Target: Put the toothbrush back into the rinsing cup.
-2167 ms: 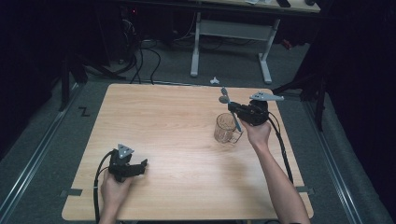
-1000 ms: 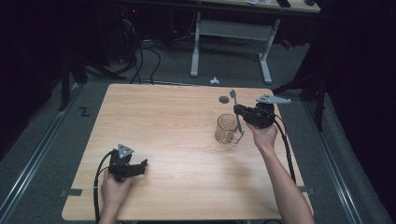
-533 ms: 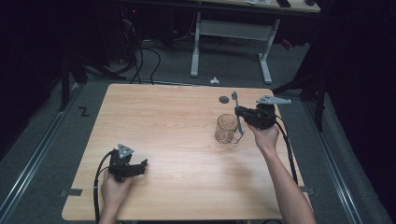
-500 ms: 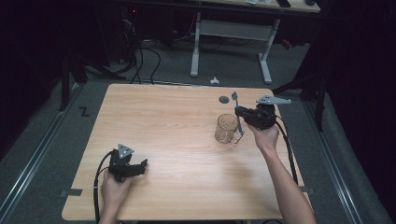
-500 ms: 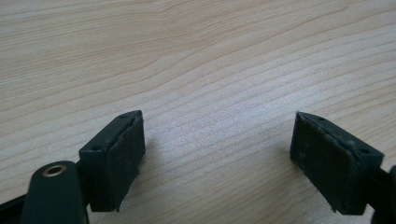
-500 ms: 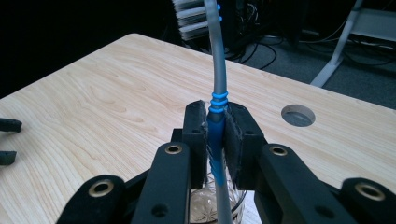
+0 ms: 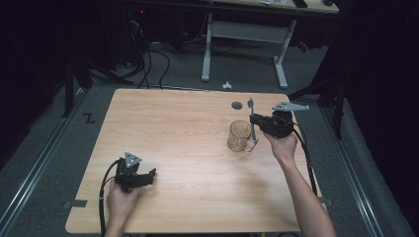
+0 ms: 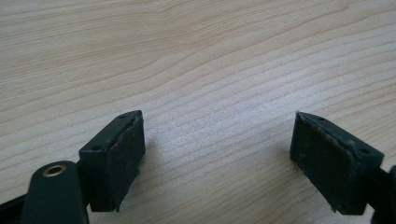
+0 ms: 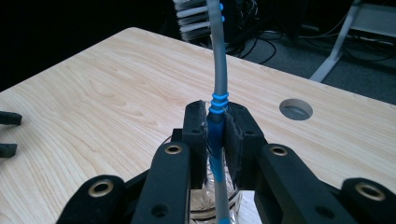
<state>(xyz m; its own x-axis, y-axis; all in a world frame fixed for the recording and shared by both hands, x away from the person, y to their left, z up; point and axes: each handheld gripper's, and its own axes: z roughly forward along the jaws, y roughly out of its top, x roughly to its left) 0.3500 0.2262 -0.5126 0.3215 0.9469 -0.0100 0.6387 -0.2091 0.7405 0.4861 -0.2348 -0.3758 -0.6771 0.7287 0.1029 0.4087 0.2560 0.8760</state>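
Grippers at work over a wooden table [image 7: 188, 128]: nearest the person, the left gripper [image 7: 141, 177] rests low on the near-left part of the wood, its jaws wide apart with nothing between them and its pads [image 8: 125, 154] just above bare grain, in the same spot as two seconds ago. Farther off, on the right side, the right gripper [image 7: 253, 120] has its jaws clamped together on the blue-and-grey handle of a toothbrush [image 9: 218, 100], held upright with the bristles on top. Over the last two seconds that hand has drawn slightly rightward and steadied, so the brush now stands just beside the far-right rim of the clear glass [image 7: 240, 136], its lower end by the glass; whether it is inside cannot be told. Judged from this, the brush is being stood in the glass. Beyond lies a round cable hole [image 7: 237, 104].
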